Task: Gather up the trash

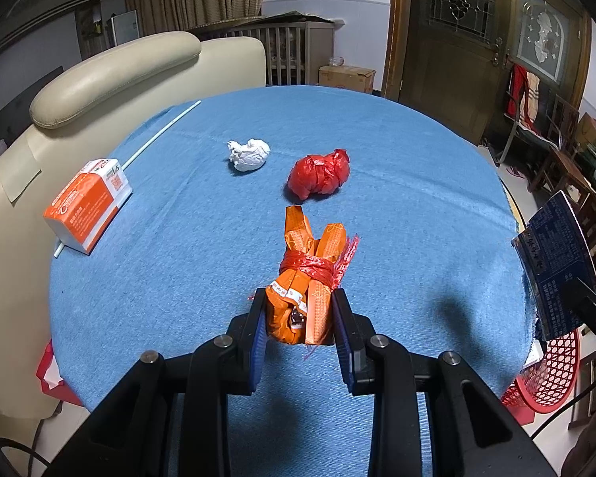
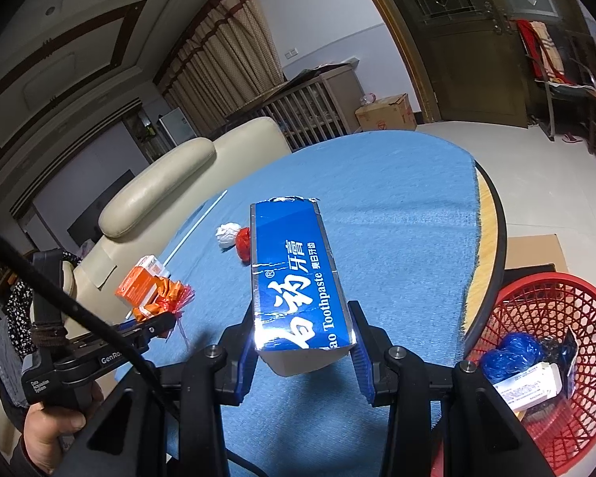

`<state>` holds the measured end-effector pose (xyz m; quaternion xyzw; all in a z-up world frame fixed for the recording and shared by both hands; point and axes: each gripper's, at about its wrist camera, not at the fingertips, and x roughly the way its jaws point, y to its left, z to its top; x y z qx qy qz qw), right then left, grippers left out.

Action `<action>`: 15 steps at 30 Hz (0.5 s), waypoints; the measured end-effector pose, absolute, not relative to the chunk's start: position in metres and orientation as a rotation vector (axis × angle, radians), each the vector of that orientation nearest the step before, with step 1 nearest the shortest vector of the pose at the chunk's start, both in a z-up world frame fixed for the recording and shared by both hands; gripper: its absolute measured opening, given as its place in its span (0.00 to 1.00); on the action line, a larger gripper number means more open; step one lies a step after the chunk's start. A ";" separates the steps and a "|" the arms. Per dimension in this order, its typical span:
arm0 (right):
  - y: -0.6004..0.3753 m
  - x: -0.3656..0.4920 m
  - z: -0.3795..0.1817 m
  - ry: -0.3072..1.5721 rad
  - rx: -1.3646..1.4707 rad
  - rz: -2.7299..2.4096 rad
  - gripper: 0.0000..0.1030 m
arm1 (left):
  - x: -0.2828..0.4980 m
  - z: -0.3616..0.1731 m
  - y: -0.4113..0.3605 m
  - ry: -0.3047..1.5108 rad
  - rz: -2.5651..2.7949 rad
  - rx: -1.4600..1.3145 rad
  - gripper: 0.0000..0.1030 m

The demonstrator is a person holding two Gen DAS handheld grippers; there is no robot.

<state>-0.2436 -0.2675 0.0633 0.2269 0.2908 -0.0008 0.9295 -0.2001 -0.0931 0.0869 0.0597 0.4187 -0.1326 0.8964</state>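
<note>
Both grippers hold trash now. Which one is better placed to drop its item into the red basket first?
Right. The right gripper holds the blue toothpaste box at the table edge, with the red mesh basket just beside it. The left gripper, shut on the orange wrapper bundle, is farther away.

Each black hand-held gripper (image 1: 299, 314) has blue pads (image 2: 245, 361), silver screws and a black cable.

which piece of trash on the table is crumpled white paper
The paper ball, far across the blue cloth beside the red bag wad. The other loose pieces are red or orange; the orange bundle is in the left tool.
</note>
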 end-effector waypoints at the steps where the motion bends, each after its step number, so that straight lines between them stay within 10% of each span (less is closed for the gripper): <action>1: -0.268 -0.244 0.063 0.593 0.467 -0.003 0.42 | -0.201 0.087 -0.094 0.867 -0.276 0.125 0.31; 15: -0.273 -0.262 0.066 0.562 0.491 -0.027 0.42 | -0.205 0.090 -0.105 0.856 -0.297 0.144 0.31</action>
